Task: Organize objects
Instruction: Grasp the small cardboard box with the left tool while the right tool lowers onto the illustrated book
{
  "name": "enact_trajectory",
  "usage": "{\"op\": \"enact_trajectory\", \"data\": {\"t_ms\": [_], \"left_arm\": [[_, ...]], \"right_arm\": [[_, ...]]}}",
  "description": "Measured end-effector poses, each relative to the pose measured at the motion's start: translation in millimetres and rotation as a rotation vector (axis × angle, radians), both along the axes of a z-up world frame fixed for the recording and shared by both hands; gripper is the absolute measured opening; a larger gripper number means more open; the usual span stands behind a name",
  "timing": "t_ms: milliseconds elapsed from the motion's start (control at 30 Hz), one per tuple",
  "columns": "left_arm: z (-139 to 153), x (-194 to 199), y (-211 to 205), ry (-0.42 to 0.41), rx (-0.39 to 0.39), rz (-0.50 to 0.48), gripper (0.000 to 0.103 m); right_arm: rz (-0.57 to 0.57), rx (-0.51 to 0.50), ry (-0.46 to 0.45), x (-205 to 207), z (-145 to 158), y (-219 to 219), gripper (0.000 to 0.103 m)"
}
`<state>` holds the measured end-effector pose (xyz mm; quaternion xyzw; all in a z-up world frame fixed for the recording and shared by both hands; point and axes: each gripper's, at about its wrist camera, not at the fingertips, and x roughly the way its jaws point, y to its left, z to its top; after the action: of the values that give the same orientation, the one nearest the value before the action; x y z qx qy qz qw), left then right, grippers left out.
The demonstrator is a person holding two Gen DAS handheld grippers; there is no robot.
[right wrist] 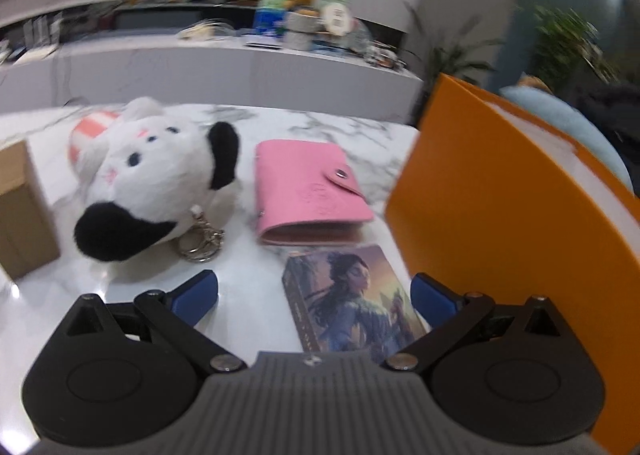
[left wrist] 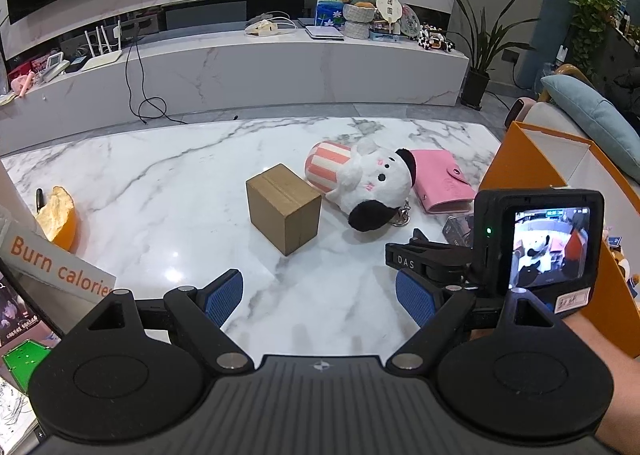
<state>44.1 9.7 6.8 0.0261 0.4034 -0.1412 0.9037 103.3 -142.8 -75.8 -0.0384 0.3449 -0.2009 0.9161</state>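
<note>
Beside the orange box [right wrist: 500, 191], both claws hang spread and empty.
Right claw [right wrist: 314, 295] straddles a picture card box [right wrist: 352, 299] on the table [right wrist: 240, 255]; left claw [left wrist: 320, 301] holds nothing.

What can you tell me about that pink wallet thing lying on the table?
The pink wallet looks like soft leather-like material with a faint embossed mark on its cover. It is closed by a strap with a metal snap and lies flat on the marble table, between the plush toy and the orange box, just beyond an illustrated card box. No gripper touches it.
</note>
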Motion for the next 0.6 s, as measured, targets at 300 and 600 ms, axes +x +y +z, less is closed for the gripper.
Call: {"op": "enact_trajectory", "data": {"t_ms": [300, 600], "left_arm": [[-1.1, 0.6, -2.3, 0.002, 0.002, -0.002, 0.099], [0.8, 4.4, 2.2, -0.007, -0.008, 0.009, 0.099]], "right_arm": [[-0.041, 0.100, 0.122, 10.4, 13.2, -6.8, 0.102], [0.047, 0.261, 0.235, 6.3, 19.9, -8.0, 0.101]]}}
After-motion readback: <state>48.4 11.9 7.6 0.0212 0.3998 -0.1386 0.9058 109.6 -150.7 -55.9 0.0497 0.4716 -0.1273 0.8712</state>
